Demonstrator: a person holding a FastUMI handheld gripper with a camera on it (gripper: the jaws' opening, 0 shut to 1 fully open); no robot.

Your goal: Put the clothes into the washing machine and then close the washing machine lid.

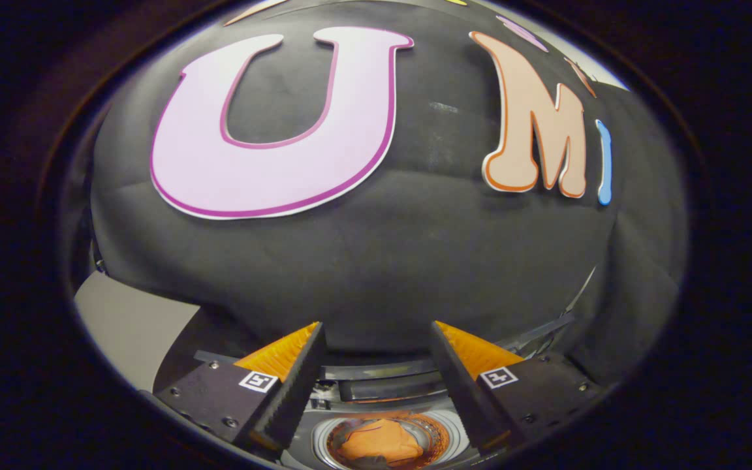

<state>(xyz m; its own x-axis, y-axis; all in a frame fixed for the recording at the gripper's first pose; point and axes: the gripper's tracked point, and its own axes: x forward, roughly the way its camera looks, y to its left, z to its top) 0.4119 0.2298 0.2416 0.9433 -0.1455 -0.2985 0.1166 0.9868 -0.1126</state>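
Clothes (pixel 381 442) already down in washing machine (pixel 324 434) drum, below fingers. Gripper (pixel 376 339) wide open, empty. Next: find lid, push down evenly, keep fingers clear.

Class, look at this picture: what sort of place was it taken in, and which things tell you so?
Probably a staged laundry booth: a top-loading washing machine with orange clothes in its drum, a black cloth wall behind, the gripper open above.

Your tool (pixel 376 343): two wedge-shaped fingers w/ ribbed inner pads (pixel 282 356), set well apart, nothing between. Each sits on a dark boxy mount w/ small round screws and a square black-and-white marker tag (pixel 258 381) on top.
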